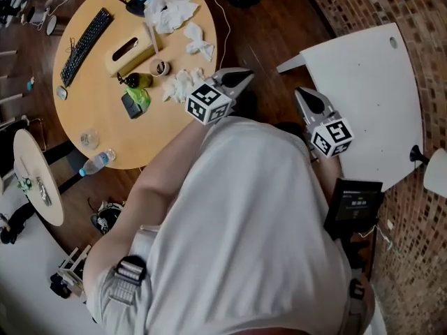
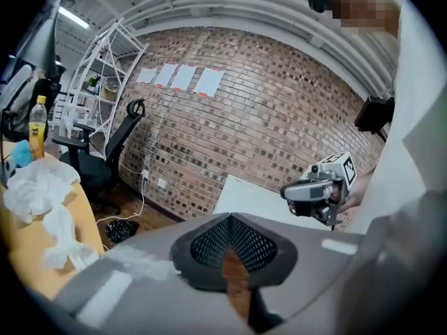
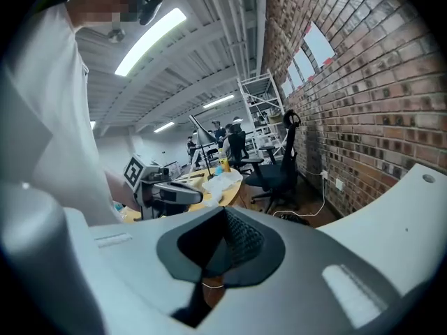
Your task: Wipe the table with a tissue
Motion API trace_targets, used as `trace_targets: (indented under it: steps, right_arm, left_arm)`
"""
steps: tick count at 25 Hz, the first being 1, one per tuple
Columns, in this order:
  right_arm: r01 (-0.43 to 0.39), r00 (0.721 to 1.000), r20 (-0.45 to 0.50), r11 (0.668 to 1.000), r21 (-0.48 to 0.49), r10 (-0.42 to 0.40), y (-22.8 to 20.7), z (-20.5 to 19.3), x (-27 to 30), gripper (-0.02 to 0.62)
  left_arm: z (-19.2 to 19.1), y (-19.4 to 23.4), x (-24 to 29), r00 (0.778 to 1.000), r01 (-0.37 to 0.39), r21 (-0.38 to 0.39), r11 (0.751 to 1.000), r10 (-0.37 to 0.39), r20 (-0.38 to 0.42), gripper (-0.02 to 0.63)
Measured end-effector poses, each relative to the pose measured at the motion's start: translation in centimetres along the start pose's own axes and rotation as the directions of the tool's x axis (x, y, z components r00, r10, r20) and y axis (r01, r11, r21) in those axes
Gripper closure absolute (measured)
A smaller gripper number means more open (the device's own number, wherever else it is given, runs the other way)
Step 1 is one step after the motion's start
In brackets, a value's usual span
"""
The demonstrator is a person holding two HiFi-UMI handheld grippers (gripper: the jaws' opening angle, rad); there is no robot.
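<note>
Both the left claw and the right claw are hanging in front of the person's chest, over the floor between a round wooden surface and a white surface. Each is keeping its jaws pressed together on nothing, so no wiping is happening yet. Crumpled tissues are lying near the round surface's edge, close to the left claw and not far from a tissue box, probably so that one is within easy reach.
</note>
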State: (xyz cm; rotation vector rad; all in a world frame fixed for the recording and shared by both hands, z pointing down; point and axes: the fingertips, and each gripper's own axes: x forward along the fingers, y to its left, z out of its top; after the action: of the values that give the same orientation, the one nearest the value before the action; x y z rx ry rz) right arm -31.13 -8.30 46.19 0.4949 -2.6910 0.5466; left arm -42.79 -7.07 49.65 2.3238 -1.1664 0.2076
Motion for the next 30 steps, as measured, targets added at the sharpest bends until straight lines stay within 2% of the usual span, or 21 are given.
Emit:
trace_targets:
  steps: [4,9,12,16,18,21,23,25,28,30]
  right_arm:
    - [-0.025,1.000,-0.020,0.999,-0.035,0.024,0.2,2.0,2.9,0.588]
    - [-0.090,0.995,-0.039,0.993,-0.072,0.088,0.9,3.4,5.6,0.588]
    - [-0.138,0.990,-0.051,0.988,-0.073,0.134,0.6,3.7,7.3,0.588]
    - [-0.213,0.975,-0.083,0.974,-0.081,0.206,0.4,4.4,9.4,0.588]
    - [-0.243,0.968,-0.090,0.967,-0.078,0.236,0.1,5.0,10.3,0.588]
    - [-0.275,0.958,-0.103,0.959,-0.066,0.267,-0.8,5.5,11.6,0.588]
    - [-0.293,0.952,-0.109,0.954,-0.060,0.286,-1.2,5.8,12.1,0.588]
    - [-0.304,0.949,-0.111,0.951,-0.059,0.297,-1.8,6.1,12.3,0.588]
    - [-0.300,0.950,-0.100,0.953,-0.042,0.294,-3.3,6.6,12.3,0.588]
    - [-0.290,0.954,-0.090,0.957,-0.029,0.286,-4.4,6.9,12.1,0.588]
  left_arm:
    - [-0.1,2.6,-1.6,1.000,-0.031,-0.022,0.999,0.031,0.006,0.600]
    - [-0.4,6.2,-3.5,0.986,-0.169,-0.027,0.985,0.169,-0.009,0.600]
    - [-0.5,8.6,-4.4,0.961,-0.272,0.029,0.962,0.273,-0.049,0.600]
    - [-0.6,11.5,-5.6,0.904,-0.385,0.170,0.907,0.408,-0.127,0.571]
    - [-1.0,13.1,-5.8,0.866,-0.422,0.226,0.878,0.465,-0.187,0.540]
    - [-1.2,16.5,-5.9,0.781,-0.480,0.294,0.827,0.555,-0.288,0.468]
    - [-1.5,18.5,-5.8,0.727,-0.493,0.333,0.804,0.590,-0.350,0.430]
    - [-2.6,20.3,-5.4,0.674,-0.476,0.365,0.801,0.598,-0.434,0.352]
    - [-4.8,22.5,-5.1,0.586,-0.429,0.397,0.811,0.585,-0.561,0.252]
    - [-6.0,23.5,-4.7,0.543,-0.408,0.390,0.825,0.563,-0.623,0.212]
